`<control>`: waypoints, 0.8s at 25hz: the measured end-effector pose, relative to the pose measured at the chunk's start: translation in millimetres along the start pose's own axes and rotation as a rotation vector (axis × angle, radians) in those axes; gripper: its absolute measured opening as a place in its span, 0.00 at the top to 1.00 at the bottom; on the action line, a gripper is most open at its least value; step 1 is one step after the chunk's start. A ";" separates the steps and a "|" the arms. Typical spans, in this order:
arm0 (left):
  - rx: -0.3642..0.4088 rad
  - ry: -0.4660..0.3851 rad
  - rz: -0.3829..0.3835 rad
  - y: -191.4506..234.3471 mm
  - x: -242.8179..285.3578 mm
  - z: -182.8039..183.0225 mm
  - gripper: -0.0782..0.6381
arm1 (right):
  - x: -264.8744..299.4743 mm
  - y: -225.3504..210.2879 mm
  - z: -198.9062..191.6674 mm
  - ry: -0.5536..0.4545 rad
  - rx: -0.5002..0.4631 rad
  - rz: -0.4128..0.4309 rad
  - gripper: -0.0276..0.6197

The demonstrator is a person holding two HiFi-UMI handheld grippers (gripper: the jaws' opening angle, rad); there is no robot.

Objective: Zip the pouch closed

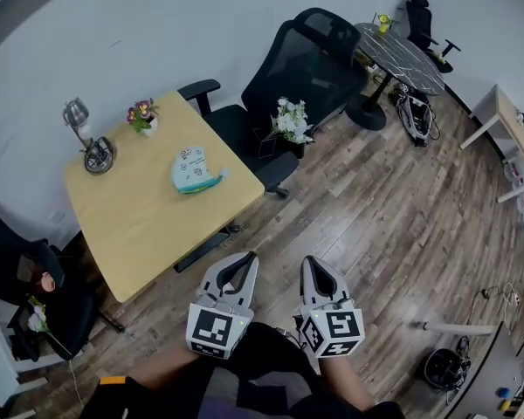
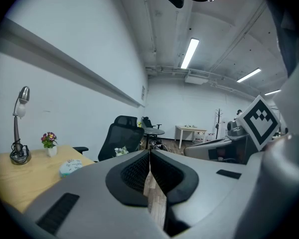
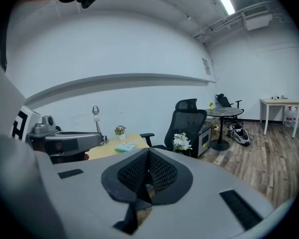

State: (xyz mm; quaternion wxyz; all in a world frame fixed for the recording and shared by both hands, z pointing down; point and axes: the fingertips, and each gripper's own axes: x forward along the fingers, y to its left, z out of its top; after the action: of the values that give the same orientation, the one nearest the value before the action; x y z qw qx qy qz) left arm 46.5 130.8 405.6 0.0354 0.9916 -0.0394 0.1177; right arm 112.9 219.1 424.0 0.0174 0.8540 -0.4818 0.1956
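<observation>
My left tongs (image 1: 244, 260) are pressed together with nothing between them, and my right tongs (image 1: 312, 264) are pressed together and empty as well. Both hang over the wood floor (image 1: 375, 208), off the near corner of the surface (image 1: 140, 225) and well apart from anything on it, side by side and pointing roughly along its right edge.

The pouch (image 1: 195, 170) lies flat on the surface, in its right half and near the right edge, touched by nothing. It is pale with a teal border. Its long axis seems to slant across the surface, and a narrow teal tip points toward the right edge. I cannot tell where the zip runs or how far it is closed.

A lamp (image 1: 87, 138) stands at the surface's far left corner, with a flower pot (image 1: 143, 116) at the far edge. A black chair (image 1: 284, 77) sits just beside the surface's right edge, with white flowers (image 1: 293, 120) on its seat.
</observation>
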 end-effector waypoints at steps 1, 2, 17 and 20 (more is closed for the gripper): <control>-0.003 0.002 0.002 7.6 5.4 0.8 0.87 | 9.0 0.0 2.8 0.003 -0.003 0.000 0.94; -0.005 0.003 0.003 15.3 10.7 2.3 0.87 | 17.9 0.3 5.9 0.006 -0.005 0.001 0.93; 0.003 -0.046 0.124 126.0 24.1 45.9 0.87 | 126.4 48.3 70.9 0.020 -0.217 0.178 0.93; -0.004 -0.040 0.187 152.3 15.3 41.7 0.87 | 151.7 61.2 74.2 0.056 -0.309 0.224 0.93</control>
State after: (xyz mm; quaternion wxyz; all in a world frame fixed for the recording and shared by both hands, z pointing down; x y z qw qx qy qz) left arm 57.7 -25.0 378.0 0.0253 0.9857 -0.1328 0.1007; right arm 155.3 46.4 399.0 0.1398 0.7763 -0.5976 0.1436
